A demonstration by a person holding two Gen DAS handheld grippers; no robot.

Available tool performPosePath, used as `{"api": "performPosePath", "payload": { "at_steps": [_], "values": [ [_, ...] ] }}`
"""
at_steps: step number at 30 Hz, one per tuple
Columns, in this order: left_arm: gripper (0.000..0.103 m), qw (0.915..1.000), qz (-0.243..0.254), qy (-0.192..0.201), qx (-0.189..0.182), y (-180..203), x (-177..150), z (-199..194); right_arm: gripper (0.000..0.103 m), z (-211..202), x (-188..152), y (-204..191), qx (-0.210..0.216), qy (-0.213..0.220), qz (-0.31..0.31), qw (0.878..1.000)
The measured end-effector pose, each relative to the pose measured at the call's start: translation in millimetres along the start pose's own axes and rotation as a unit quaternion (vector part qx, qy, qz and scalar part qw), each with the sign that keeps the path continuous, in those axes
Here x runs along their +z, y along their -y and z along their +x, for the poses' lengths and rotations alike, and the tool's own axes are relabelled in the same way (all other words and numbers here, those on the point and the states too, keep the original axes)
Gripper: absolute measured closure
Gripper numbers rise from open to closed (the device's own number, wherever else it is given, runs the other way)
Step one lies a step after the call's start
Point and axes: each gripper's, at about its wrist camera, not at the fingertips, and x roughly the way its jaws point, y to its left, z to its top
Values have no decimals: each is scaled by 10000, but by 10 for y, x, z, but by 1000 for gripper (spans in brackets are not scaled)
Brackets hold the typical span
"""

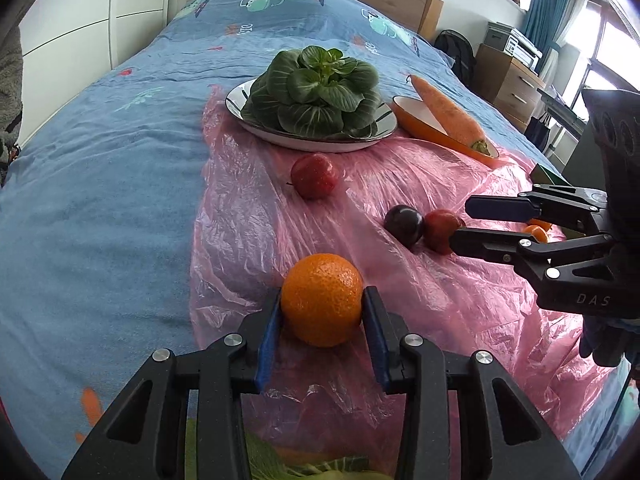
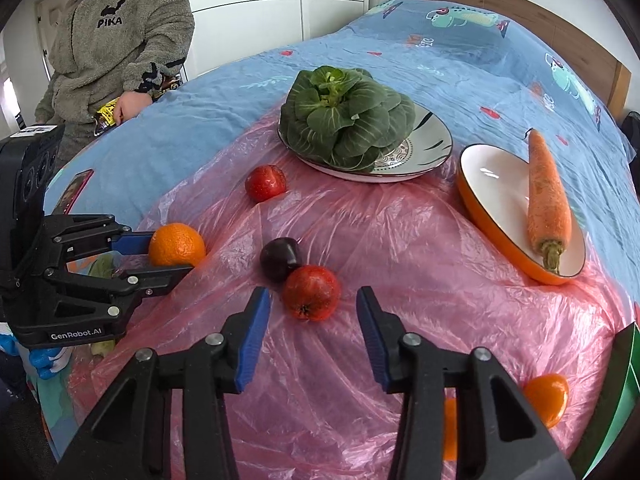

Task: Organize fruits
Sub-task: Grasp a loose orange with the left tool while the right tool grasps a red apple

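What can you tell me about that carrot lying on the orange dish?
The carrot is whole, long and tapering, with a rough, dull orange skin and a short trimmed greenish stub at its thick end. It lies across the orange-rimmed, white-inside oval dish, thin tip poking out past the far rim, stub end resting inside near the front rim. The dish sits tilted on the pink plastic sheet. Nothing but the dish touches the carrot, and both grippers are away from it.
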Motion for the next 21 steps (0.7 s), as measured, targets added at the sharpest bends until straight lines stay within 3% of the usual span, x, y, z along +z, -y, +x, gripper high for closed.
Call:
{"api": "performPosePath", "payload": {
  "at_steps": [10, 12, 21],
  "values": [
    [70, 10000, -41, 35, -37, -12, -4, -10, 36, 199, 55, -28, 19, -237, -173, 9996],
    [70, 9999, -88, 58, -44, -22, -2, -15, 44, 237, 45, -27, 6, -295, -169, 9994],
    [71, 9994, -278, 171, -128, -98, 8, -86, 45, 199, 42, -29, 7, -284, -146, 9995]
  ]
}}
